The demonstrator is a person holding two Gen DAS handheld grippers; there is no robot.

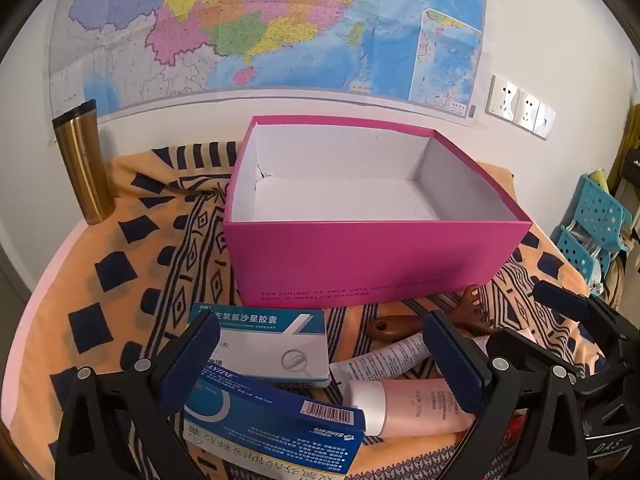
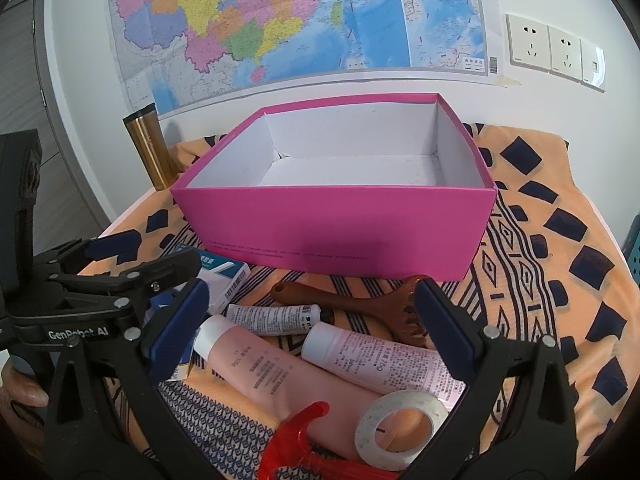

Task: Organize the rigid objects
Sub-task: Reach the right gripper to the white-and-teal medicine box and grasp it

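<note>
An open pink box (image 1: 360, 256) (image 2: 336, 224) with a white, empty inside stands on the patterned cloth. In front of it lie two medicine boxes, one white and teal (image 1: 276, 344) (image 2: 224, 274), one blue (image 1: 280, 420), a small white tube (image 2: 272, 318), a peach tube (image 1: 416, 406) (image 2: 280, 368), a pale pink tube (image 2: 380, 356), a wooden comb (image 2: 360, 304) (image 1: 472, 312), a tape roll (image 2: 400, 428) and a red plastic piece (image 2: 296, 444). My left gripper (image 1: 324, 364) is open over the medicine boxes. My right gripper (image 2: 316, 328) is open over the tubes.
A gold tumbler (image 1: 82, 164) (image 2: 150, 146) stands at the back left by the wall. A map and wall sockets (image 2: 556, 50) are on the wall behind. Blue plastic baskets (image 1: 592, 224) stand off the table's right side.
</note>
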